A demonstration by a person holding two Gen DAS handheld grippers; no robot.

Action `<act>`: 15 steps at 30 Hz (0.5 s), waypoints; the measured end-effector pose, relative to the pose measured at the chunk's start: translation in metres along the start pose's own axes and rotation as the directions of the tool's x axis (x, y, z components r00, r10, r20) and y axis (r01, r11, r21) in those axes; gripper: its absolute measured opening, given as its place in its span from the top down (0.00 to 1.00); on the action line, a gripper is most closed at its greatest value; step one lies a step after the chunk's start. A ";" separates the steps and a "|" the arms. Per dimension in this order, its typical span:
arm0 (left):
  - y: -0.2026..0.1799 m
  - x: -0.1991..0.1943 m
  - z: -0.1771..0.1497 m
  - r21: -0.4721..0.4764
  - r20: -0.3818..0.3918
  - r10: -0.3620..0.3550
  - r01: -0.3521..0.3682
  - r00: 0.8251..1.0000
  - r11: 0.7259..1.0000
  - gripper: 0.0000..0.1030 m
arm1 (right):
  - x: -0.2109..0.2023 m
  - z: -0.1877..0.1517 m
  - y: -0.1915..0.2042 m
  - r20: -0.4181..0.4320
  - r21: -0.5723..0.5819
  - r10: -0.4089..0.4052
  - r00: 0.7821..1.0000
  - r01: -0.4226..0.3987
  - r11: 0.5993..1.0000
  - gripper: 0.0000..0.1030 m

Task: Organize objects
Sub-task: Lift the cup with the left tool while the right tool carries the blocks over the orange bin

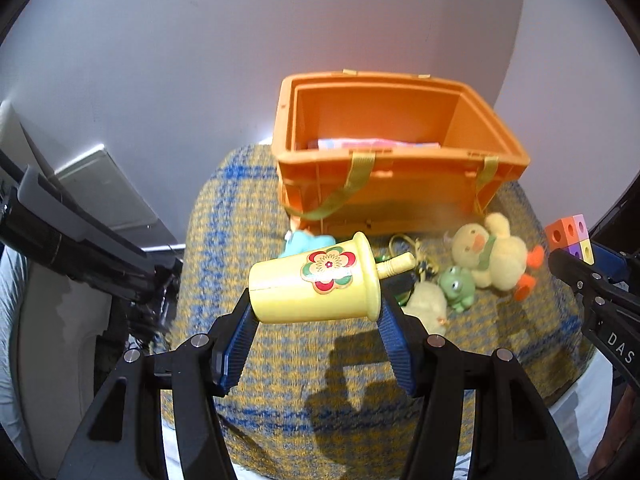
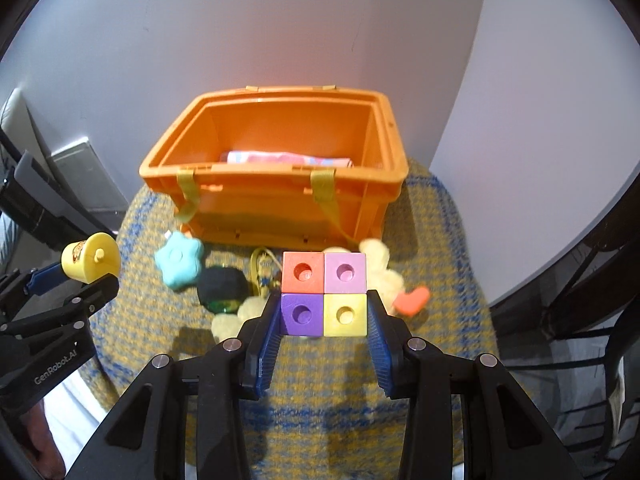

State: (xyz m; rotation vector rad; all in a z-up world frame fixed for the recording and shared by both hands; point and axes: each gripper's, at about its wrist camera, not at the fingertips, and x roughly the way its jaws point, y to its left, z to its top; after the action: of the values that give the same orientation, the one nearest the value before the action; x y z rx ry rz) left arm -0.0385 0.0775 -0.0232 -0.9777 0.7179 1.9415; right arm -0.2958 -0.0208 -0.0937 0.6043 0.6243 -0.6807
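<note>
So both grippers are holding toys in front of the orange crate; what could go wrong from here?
1. The left gripper pinches the yellow toy cup sideways at its ends; the smooth, tapered body could slip out.
2. The right gripper clamps only the lower two cubes of the four-colour cube block; the upper pair might separate.
3. The pink-and-blue item already in the orange crate may make drops land unevenly.

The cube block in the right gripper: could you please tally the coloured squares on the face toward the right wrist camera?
Orange square: 1
Pink square: 1
Purple square: 1
Yellow square: 1
Total: 4 squares on the cube block
</note>
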 end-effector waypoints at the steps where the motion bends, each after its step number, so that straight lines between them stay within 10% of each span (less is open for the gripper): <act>1: -0.001 -0.002 0.003 0.003 0.005 -0.001 0.001 1.000 1.000 0.43 | -0.002 0.003 -0.001 0.006 0.001 0.000 1.000 0.000 1.000 0.61; 15: -0.013 -0.010 0.041 0.046 0.060 -0.022 0.019 0.998 0.999 0.43 | -0.018 0.035 -0.011 0.082 0.028 -0.010 0.997 0.008 1.000 0.61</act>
State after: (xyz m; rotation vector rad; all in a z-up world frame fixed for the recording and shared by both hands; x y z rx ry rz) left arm -0.0383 0.1109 0.0057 -0.8920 0.7117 1.9202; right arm -0.3036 -0.0447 -0.0621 0.5962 0.5420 -0.7199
